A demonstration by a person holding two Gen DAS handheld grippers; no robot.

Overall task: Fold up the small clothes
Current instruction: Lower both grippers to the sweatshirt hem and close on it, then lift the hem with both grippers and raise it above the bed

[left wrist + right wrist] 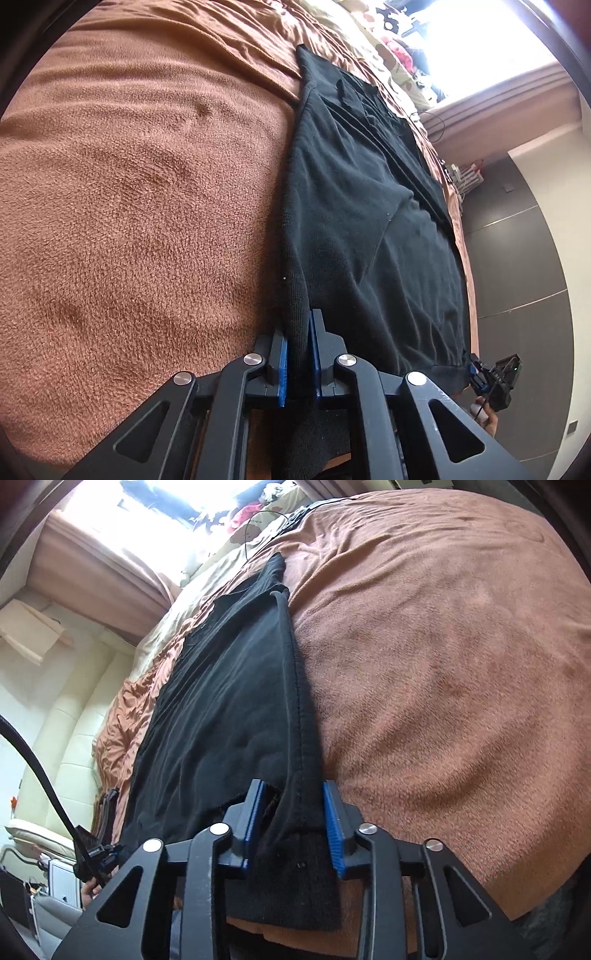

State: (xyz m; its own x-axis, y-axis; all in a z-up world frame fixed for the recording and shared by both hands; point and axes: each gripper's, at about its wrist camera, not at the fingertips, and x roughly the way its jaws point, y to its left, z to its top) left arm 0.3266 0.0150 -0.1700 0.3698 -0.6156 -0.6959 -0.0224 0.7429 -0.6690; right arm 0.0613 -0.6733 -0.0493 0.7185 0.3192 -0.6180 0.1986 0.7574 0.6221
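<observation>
A brown fleece blanket (pixel 129 206) covers the bed and carries everything in view; it shows shallow dents and creases, and toward the far end it gives way to a wrinkled cream patterned cover (pixel 373 40) under a bright window. A black garment (pixel 369 229) lies spread flat along one side edge of the blanket, running lengthwise away from both cameras, with folds and a raised seam across its surface. In the right wrist view the same garment (pixel 229 709) shows a thick hemmed edge running straight up from the tool. The left gripper (pixel 299 354) is clamped on the garment's near edge, its blue pads pressed close with a narrow ridge of black cloth between them. The right gripper (pixel 295 827) has its jaws set wider, and a bunched corner of the garment fills the gap and touches both blue pads, so it is gripping that corner. In the left wrist view the other gripper appears small at the garment's near corner.
</observation>
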